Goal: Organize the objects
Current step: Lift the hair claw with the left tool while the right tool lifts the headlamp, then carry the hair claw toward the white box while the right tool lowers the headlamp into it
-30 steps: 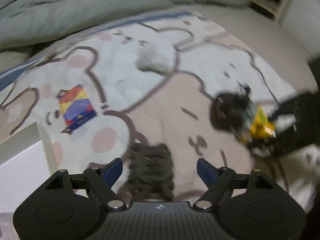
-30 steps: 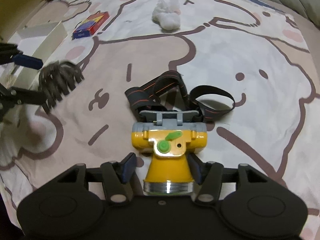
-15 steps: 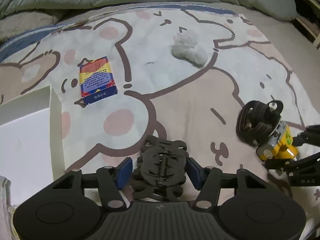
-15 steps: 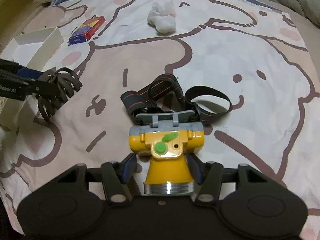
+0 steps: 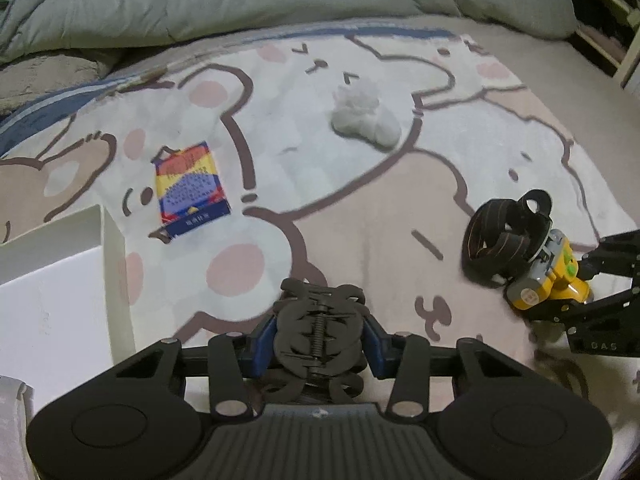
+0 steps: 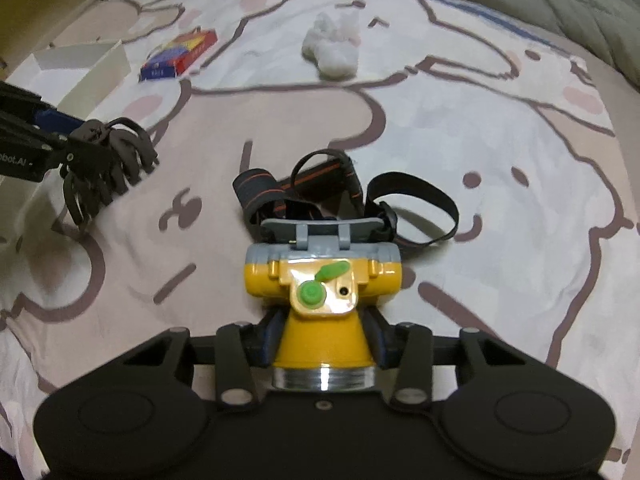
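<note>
On the cartoon-bear printed bedsheet (image 5: pixel 328 184) lie five loose things, one of each: a dark brown plastic claw hair clip (image 5: pixel 318 332), a yellow plastic headlamp with green button and black-and-orange elastic strap (image 6: pixel 322 280), a red, yellow and blue card box (image 5: pixel 192 188), a crumpled white tissue wad (image 5: pixel 366 118) and an open white cardboard box (image 5: pixel 52 280) at the left edge, with one grey-green quilt (image 5: pixel 240 0) bunched behind. The left gripper (image 5: pixel 318 346) is closing, its two blue pads pressing both sides of the hair clip near the white box. The right gripper (image 6: pixel 322 338) is closing too, its pads against the sides of the headlamp's yellow cone, the strap trailing on the sheet beyond.
</note>
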